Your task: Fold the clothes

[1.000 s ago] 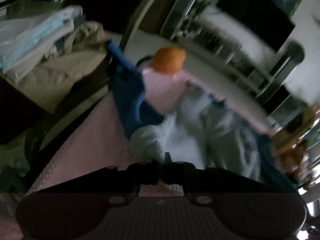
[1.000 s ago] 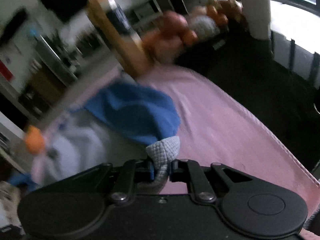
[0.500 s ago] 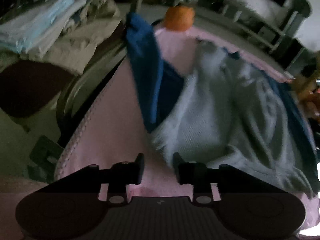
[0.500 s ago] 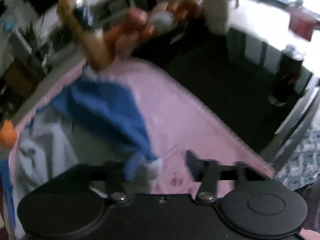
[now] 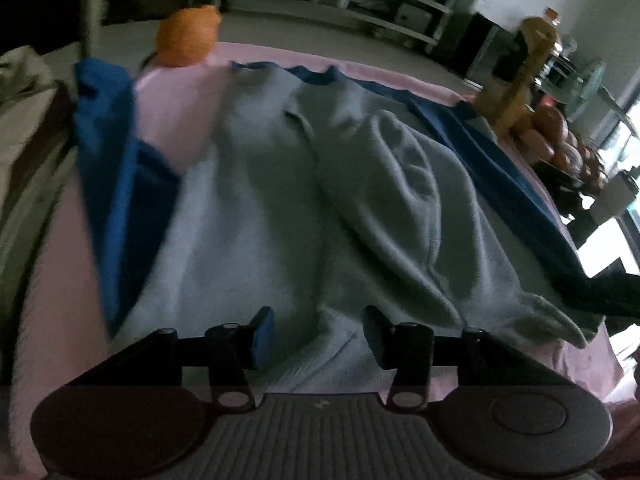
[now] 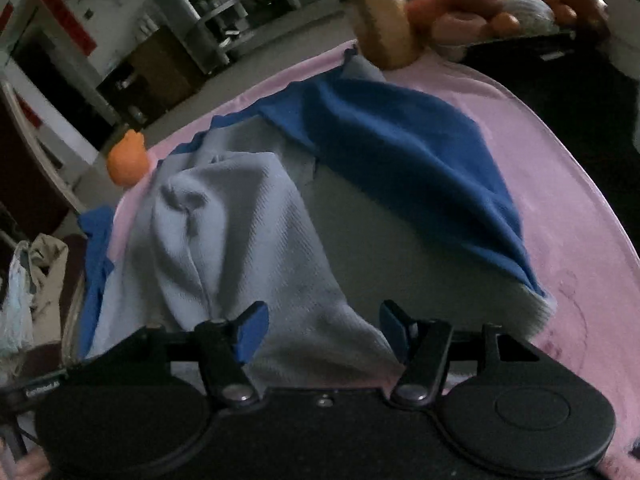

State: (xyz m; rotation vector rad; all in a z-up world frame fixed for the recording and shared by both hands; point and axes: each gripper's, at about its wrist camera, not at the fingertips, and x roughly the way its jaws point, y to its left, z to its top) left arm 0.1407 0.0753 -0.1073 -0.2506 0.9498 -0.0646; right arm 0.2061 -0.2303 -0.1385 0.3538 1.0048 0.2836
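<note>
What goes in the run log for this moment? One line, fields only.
task: fold clothes | left gripper: opening, nothing gripped | right gripper: open, nothing gripped | grey-and-blue sweater: crumpled on pink cloth

I see my left gripper (image 5: pixel 316 334) at the bottom, and its jaws are opening. The two black fingers (image 5: pixel 260 336) stand apart over the near edge of a soft grey knitted sweater with blue sleeves (image 5: pixel 320 200). The cloth lies between them, but they do not press on it. The sweater is spread out and rumpled on a pink cloth-covered table (image 5: pixel 60 272). One blue sleeve (image 5: pixel 120 200) lies along the left side. A round orange thing (image 5: pixel 188 36) sits at the far edge. A tall yellowish bottle (image 5: pixel 532 60) stands far right, near some round orange fruit (image 5: pixel 548 132).
</note>
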